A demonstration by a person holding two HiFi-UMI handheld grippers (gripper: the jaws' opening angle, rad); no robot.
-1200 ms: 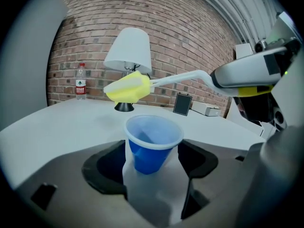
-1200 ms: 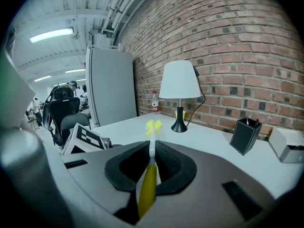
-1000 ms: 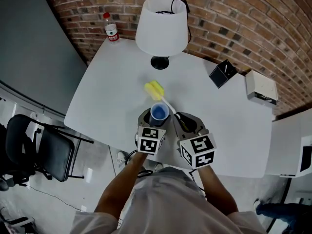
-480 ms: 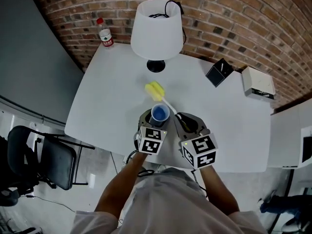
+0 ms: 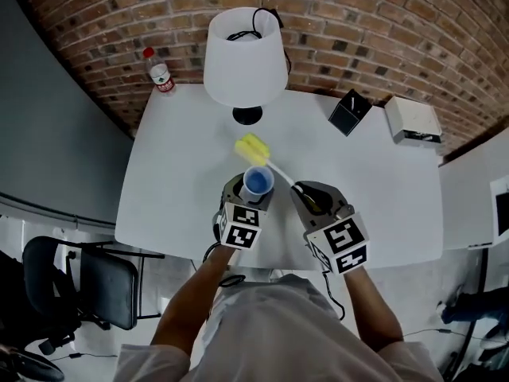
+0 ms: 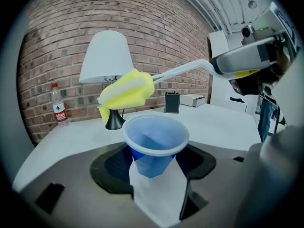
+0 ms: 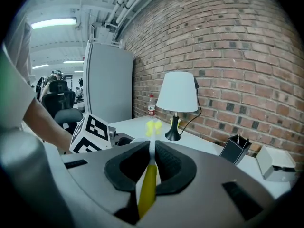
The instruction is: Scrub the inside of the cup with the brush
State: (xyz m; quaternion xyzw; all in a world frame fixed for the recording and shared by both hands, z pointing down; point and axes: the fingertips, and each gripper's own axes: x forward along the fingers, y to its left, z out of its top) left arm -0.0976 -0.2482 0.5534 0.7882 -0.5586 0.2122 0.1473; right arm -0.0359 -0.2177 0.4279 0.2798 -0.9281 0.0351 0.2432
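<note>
Our left gripper point(image 5: 253, 196) has just tightened on the cup point(image 6: 156, 139), and the right gripper point(image 7: 151, 167) clamps the brush point(image 5: 253, 146). Jab too hard and we could buckle that cup.

Bottle point(image 5: 160, 75) label too small to read, cup point(image 6: 154, 137) base hidden between fingers point(image 6: 107, 166)

left gripper point(image 5: 257, 191) just tightened, holding, right gripper point(image 5: 308, 199) holding

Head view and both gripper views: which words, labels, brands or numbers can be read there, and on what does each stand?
Bottle: red label with white print, too small and blurred to read.
Two marker cubes: black and white square patterns, no letters or numbers.
Nothing else shows readable text.
</note>
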